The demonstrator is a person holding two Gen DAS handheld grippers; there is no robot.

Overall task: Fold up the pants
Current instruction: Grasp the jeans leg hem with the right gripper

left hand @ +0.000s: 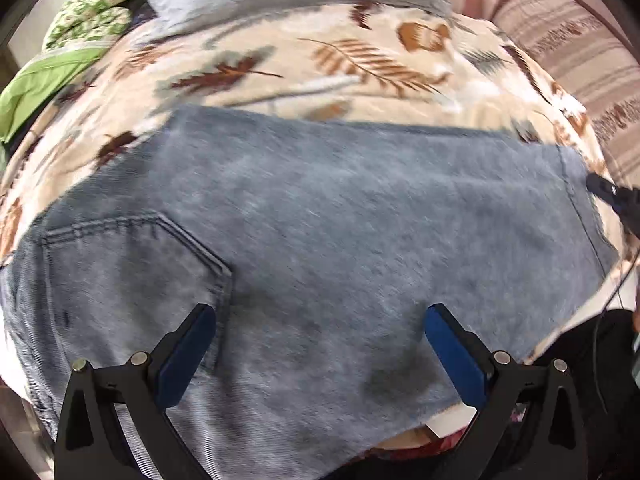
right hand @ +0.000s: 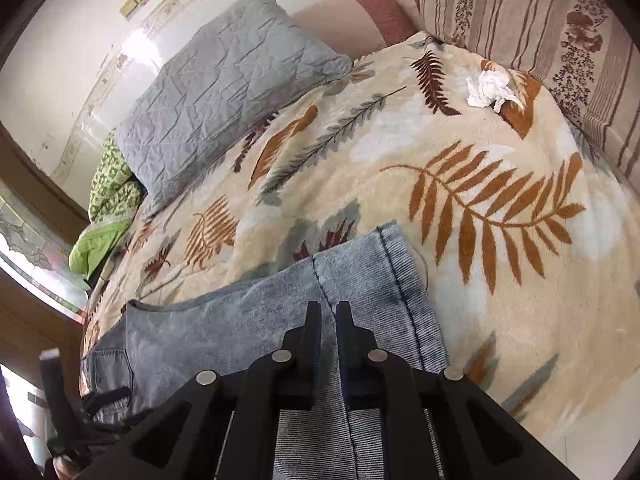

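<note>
My left gripper [left hand: 320,320] hovers wide open over limp, heavy jeans [left hand: 320,216]; my right gripper [right hand: 329,312], nearly closed, pinches the hem, the best hold.

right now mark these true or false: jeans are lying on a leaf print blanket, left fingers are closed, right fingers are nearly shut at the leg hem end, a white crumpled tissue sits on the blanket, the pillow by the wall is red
1. The jeans lie on a leaf print blanket. True.
2. The left gripper has its fingers closed. False: they stand wide apart over the denim, holding nothing.
3. The right gripper has its fingers nearly shut at the hem end of the leg. True; only a narrow gap shows, with denim under it.
4. A white crumpled tissue sits on the blanket. True.
5. The pillow by the wall is red. False: the pillow is grey and quilted.
</note>
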